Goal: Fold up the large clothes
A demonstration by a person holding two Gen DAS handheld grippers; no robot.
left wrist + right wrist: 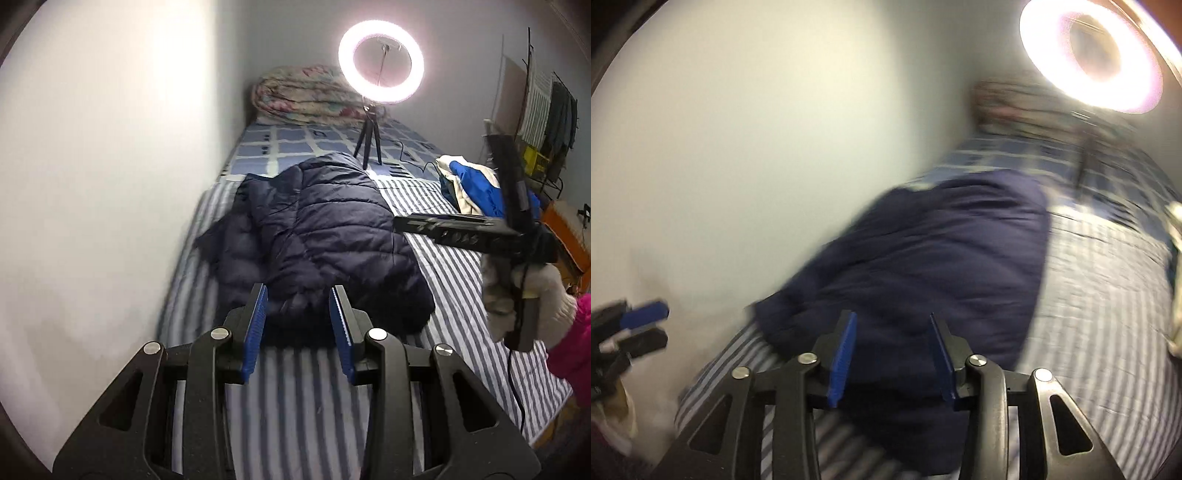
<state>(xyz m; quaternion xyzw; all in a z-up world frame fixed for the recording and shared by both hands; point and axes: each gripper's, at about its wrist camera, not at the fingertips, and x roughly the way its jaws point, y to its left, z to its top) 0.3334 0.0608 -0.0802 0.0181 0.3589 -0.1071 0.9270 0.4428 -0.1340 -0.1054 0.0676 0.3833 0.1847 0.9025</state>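
The left gripper (298, 314), black with two blue ribbed pads, has its jaws apart and empty, poised just short of the near hem of the navy quilted puffer jacket (317, 236). That jacket is the landmark: it lies bunched on the blue-and-white striped bed sheet (461, 295), one sleeve splayed toward the white wall (92, 166). The right gripper (893, 343), of the same make, also stands apart with nothing between its pads; its own view is blurred, but the jacket's hem fills the space just ahead of it. Seen from the left wrist, it sits to the right of the jacket, held in a hand in a pale fuzzy glove (532, 295). Both tools face the near hem, probably to seize it at two spots and spread the garment flat before folding.

Beyond the jacket stands one lit ring light on a small black tripod (380, 70), likely there to brighten the work. Farther still is one rolled floral quilt (306, 96). Right of the jacket lies one blue-and-cream garment heap (469, 184), apparently waiting its turn. That makes two grippers and one jacket in play.
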